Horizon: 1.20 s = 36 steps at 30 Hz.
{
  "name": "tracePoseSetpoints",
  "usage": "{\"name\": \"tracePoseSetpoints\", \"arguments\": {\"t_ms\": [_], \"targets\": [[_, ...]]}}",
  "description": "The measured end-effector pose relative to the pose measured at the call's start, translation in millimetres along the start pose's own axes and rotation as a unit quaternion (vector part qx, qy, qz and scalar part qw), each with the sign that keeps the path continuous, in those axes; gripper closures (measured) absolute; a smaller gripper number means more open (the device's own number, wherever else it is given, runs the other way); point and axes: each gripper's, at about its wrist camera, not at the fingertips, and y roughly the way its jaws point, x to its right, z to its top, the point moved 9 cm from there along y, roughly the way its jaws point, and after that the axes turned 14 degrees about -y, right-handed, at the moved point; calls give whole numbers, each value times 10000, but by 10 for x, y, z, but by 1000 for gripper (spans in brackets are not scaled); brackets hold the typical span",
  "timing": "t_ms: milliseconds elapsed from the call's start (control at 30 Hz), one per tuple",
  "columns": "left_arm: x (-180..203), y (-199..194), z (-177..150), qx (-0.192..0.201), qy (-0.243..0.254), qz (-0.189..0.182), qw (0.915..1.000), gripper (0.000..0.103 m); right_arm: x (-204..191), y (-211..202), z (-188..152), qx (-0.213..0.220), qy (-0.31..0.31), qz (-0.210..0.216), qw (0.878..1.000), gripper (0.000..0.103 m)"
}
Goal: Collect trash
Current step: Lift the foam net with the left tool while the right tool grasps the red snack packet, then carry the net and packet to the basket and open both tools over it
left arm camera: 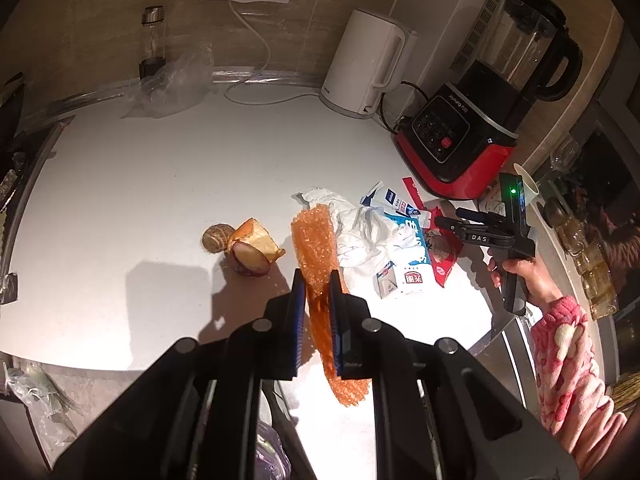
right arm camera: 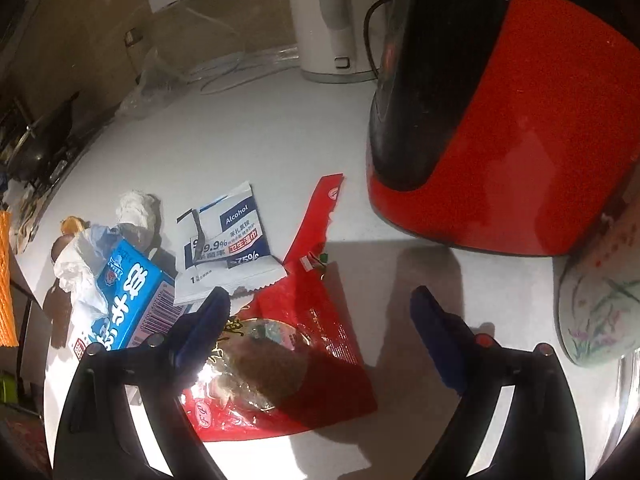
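Left half of the surface (left arm camera: pixel 132 184) lies open; the red blender (left arm camera: pixel 460 148) and white kettle (left arm camera: pixel 368 64) wall the far right, litter pile (left arm camera: pixel 384 240) before them.

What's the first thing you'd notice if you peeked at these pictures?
Probably the orange foam net pinched in the left gripper over the white counter. Next, the big red blender at the back right, with a pile of wrappers in front, where the open right gripper hovers over a red packet.
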Motion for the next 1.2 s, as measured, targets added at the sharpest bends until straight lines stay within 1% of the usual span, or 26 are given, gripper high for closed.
{"name": "tracePoseSetpoints", "arguments": {"t_ms": [33,100,167,233,300,333,400,500,633,800,967,1100,1200], "targets": [[8,-2,-3,6,6,-1,10000,92,-37,26,3,-52,-104,56,9999,23],[13,-1,-5,14,23,20,10000,92,-119,102,-11,-235,-331,145,9991,37],[20,2,-12,9,37,19,10000,92,-189,139,0,-314,-629,56,9975,43],[23,11,-17,10,48,28,10000,92,-224,120,-12,-315,-731,81,9968,57],[29,25,-29,2,65,52,10000,92,-251,102,-21,-320,-688,234,9968,91],[40,33,-37,-10,73,51,10000,92,-273,90,-44,-322,-699,258,9967,96],[76,51,-55,-32,112,29,9999,92,-333,73,-84,-322,-769,237,9962,99],[178,88,-92,-103,182,-85,9997,92,-377,-6,-161,-256,-736,249,9966,101],[334,133,-148,-178,296,-183,9992,92,-417,-196,-207,-87,-647,67,9978,102],[512,138,-200,-139,539,-211,9982,92,-386,-565,-214,218,-468,-336,9981,102],[616,144,-252,-171,661,-258,9973,92,-411,-991,-145,507,-401,-803,9947,102],[668,90,-292,-163,741,-345,9965,92,-624,-1336,-39,723,-539,-1075,9901,102],[665,-2,-316,-134,791,-450,9958,92,-911,-1645,38,953,-641,-1221,9859,102]]}}
